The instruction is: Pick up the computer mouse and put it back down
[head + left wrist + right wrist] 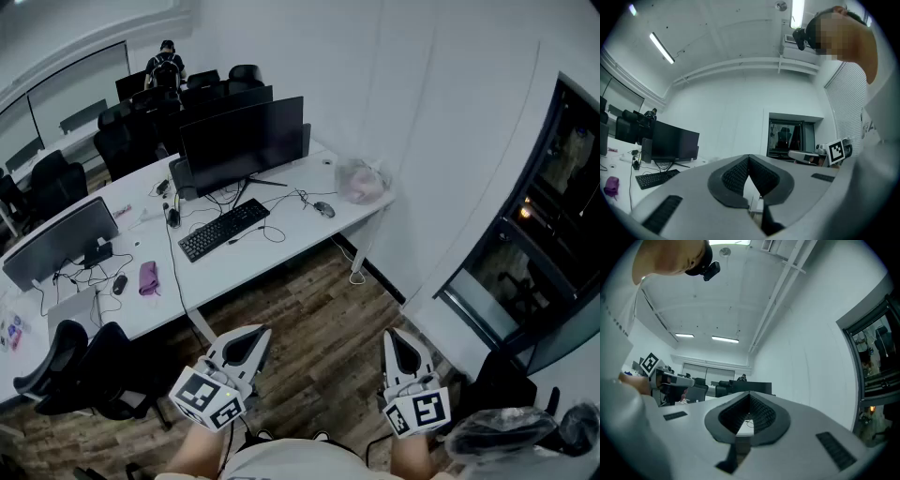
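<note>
The computer mouse lay on the white desk, near the desk's right end, with its thin cable running away over the top. It was to the right of the black keyboard and in front of the large black monitor. A crumpled clear plastic bag sat just beside the mouse, toward the corner of the desk. Nothing was touching the mouse. Both tools were well apart from it, low in the head view, above the wooden floor and close to the body of the person who held them. The left gripper pointed level toward the desk. In the left gripper view its two dark ribbed pads met at the tip, so the jaws were pressed together with nothing between them. The right gripper was also level, beside the left one but not touching it. In the right gripper view its jaws were pressed together in the same way, and they pinched nothing. Farther left on the desk stood a second monitor, with a small purple thing near it. At the far side of the room, behind a row of black chairs, a person in dark clothes was standing.
</note>
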Available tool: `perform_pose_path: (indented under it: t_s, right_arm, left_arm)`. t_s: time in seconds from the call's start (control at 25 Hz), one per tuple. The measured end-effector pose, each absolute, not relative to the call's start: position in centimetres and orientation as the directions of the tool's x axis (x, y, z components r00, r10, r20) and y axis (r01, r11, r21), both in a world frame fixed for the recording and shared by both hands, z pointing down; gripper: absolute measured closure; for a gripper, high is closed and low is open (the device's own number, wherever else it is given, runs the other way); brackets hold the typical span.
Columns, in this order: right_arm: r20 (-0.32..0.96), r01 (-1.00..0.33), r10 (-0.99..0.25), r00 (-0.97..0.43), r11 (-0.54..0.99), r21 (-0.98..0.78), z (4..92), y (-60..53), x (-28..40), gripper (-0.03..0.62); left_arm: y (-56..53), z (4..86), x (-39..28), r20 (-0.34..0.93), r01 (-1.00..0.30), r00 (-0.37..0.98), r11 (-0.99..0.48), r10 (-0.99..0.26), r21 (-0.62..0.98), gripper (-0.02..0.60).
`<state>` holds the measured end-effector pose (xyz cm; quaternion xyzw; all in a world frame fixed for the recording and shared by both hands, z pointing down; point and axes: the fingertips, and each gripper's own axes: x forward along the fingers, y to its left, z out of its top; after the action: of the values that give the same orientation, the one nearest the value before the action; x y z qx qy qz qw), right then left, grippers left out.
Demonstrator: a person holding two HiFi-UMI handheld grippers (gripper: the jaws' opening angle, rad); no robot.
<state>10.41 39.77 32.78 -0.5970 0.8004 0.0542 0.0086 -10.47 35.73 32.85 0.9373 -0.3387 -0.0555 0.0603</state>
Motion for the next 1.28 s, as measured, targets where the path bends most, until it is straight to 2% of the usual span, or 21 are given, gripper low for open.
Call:
perform_pose_path:
  t_s: [0.48, 0.76, 1.28]
  right_arm:
    - [-0.078, -0.957, -0.955, -0.288, 0.283, 0.063, 32.8, 40.6, 10.7, 0.574]
    - [-0.099, -0.97, -0.965, -0.242, 0.242, 0.02, 32.8, 40.9, 11.3, 0.574]
    - [-0.06, -0.958, -0.957, -0.285, 0.282, 0.054, 33.3, 40.1, 6.4, 0.573]
  left_arm:
    - [36.8, 33.1, -10.2, -0.058, -0.62, 0.769, -0.765, -0.636, 0.173, 0.577]
    - [37.4, 33.2, -10.8, -0.057, -0.619, 0.77, -0.765, -0.636, 0.179, 0.577]
    - [37.2, 33.8, -14.9, -0.069, -0.616, 0.766, -0.761, -0.639, 0.206, 0.577]
